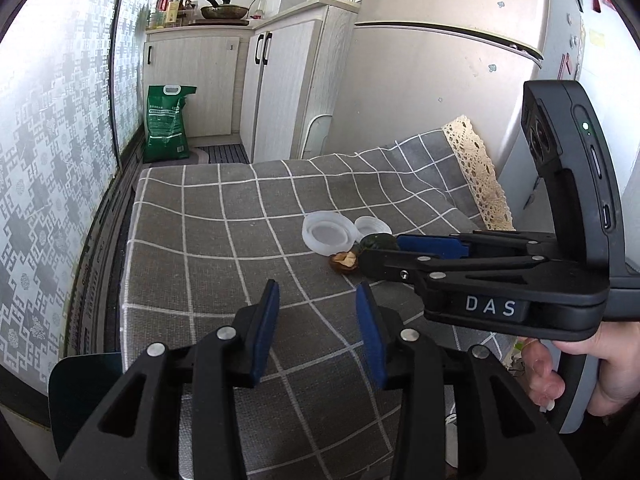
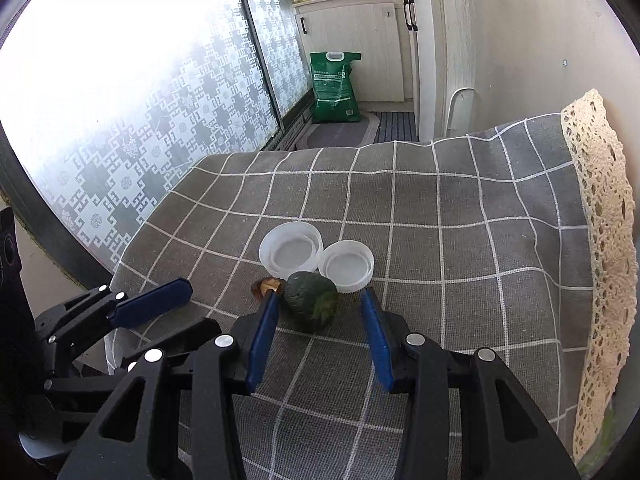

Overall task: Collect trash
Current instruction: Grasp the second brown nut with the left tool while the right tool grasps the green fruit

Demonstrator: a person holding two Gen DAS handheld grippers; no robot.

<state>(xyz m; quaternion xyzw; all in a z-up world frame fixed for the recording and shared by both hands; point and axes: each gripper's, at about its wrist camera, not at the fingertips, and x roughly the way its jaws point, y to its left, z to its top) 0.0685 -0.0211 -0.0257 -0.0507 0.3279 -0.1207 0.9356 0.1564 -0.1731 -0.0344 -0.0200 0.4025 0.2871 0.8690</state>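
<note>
On the grey checked tablecloth [image 2: 460, 240] lie a dark green avocado-like peel [image 2: 312, 300], a small brown scrap [image 2: 266, 286] and two white plastic lids [image 2: 291, 252] [image 2: 347, 265]. My right gripper [image 2: 318, 300] is open, its blue pads on either side of the green peel, not closed on it. In the left wrist view the right gripper [image 1: 384, 246] reaches in from the right beside the peel [image 1: 376, 242], the brown scrap [image 1: 345, 260] and the lids [image 1: 329, 234]. My left gripper [image 1: 318, 290] is open and empty, above the cloth nearer the front.
A green bag [image 1: 167, 124] stands on the floor by white cabinets [image 1: 276, 92]. A fridge [image 1: 440, 80] is behind the table. A patterned window [image 2: 160, 100] runs along the left. A lace cloth edge [image 2: 604, 240] hangs at the right.
</note>
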